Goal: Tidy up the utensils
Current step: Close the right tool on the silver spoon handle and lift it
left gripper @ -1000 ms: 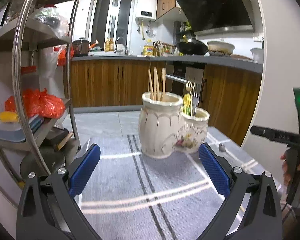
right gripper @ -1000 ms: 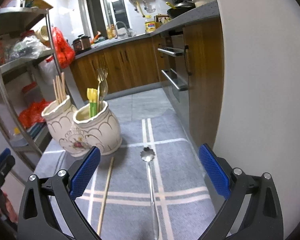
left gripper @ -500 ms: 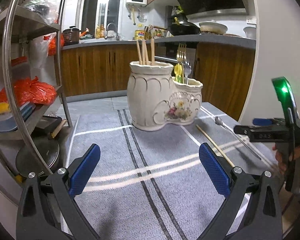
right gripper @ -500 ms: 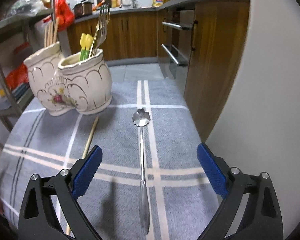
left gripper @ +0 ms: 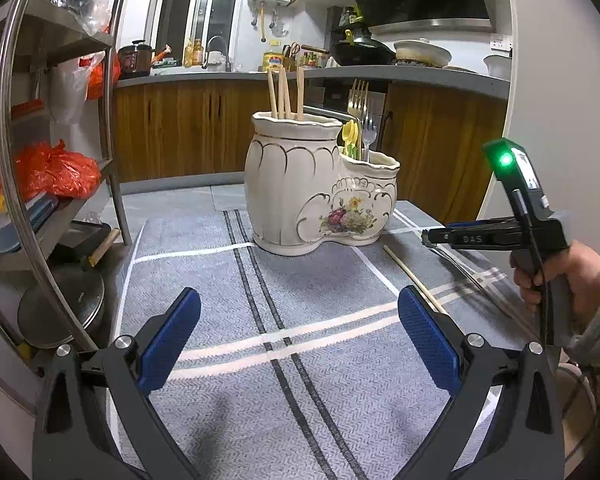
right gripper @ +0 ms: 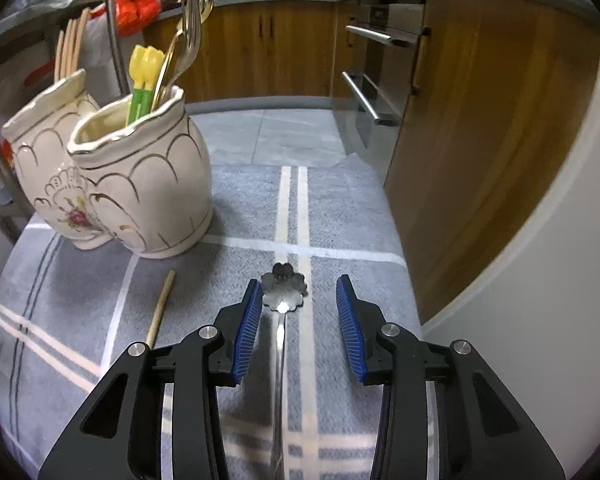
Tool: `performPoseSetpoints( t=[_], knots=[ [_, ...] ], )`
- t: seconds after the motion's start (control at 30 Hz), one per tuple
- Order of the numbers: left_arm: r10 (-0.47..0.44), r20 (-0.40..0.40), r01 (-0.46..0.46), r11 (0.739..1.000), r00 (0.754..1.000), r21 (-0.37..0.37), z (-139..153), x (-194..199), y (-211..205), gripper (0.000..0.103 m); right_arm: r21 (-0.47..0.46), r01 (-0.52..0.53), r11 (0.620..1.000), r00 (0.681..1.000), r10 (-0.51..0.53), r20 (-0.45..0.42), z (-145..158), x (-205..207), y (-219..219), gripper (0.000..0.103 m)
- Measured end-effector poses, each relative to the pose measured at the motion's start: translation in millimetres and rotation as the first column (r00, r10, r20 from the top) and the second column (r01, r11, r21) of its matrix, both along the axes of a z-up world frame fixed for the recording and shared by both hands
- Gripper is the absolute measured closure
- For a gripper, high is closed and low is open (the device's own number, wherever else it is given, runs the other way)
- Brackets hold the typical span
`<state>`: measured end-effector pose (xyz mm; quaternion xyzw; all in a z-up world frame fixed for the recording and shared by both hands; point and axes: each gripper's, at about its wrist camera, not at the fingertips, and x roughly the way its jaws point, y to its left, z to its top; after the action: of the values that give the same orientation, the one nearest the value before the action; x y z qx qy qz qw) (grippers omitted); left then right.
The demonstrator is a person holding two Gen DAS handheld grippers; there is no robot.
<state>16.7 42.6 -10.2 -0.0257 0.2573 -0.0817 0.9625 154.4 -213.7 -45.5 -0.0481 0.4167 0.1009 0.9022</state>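
A cream two-pot ceramic holder [left gripper: 320, 184] [right gripper: 140, 188] stands on the grey striped cloth [left gripper: 260, 320]; chopsticks fill its taller pot, forks and yellow-green picks the lower one. A steel spoon with a flower-shaped bowl [right gripper: 283, 294] [left gripper: 472, 276] lies flat on the cloth. My right gripper [right gripper: 299, 292] [left gripper: 428, 237] is low over it, jaws closing, spoon between them near the left pad; the pads do not clamp it. A loose wooden chopstick [right gripper: 161, 308] [left gripper: 414, 278] lies to the spoon's left. My left gripper [left gripper: 300, 340] hangs open over bare cloth, well short of the holder.
A metal shelf rack [left gripper: 52, 200] with red bags and a pan stands left of the table. Wooden cabinets [right gripper: 480, 120] and a white wall [right gripper: 540, 280] close off the right side. A hand [left gripper: 560, 280] grips the right gripper's handle.
My right gripper moved forward and down until its jaws straddle the spoon's bowl, and the jaws narrowed a lot. My left gripper sank slightly and stayed wide open.
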Motion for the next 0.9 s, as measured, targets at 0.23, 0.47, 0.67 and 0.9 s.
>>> performPoseSetpoints(
  t=[0.23, 0.47, 0.67, 0.9],
  knots=[
    [-0.001, -0.017, 0.001, 1.0, 1.0, 0.008, -1, 3, -3, 0.006, 0.034, -0.025, 0.999, 0.999, 0.026, -0.036, -6, 12, 2, 0.075],
    [0.014, -0.022, -0.013, 0.998, 1.0, 0.068, -3, 3, -12, 0.006, -0.01, -0.068, 0.998, 0.998, 0.068, -0.009, -4, 9, 15, 0.091],
    [0.035, -0.017, -0.032, 0.987, 0.999, 0.16, -3, 4, -25, 0.006, 0.042, -0.074, 0.996, 0.996, 0.071, 0.052, 6, -9, 7, 0.1],
    [-0.015, -0.076, 0.026, 0.988, 0.997, 0.15, 1, 18, -53, 0.006, 0.146, -0.075, 0.986, 0.976, 0.043, 0.216, 34, -47, -14, 0.101]
  ],
)
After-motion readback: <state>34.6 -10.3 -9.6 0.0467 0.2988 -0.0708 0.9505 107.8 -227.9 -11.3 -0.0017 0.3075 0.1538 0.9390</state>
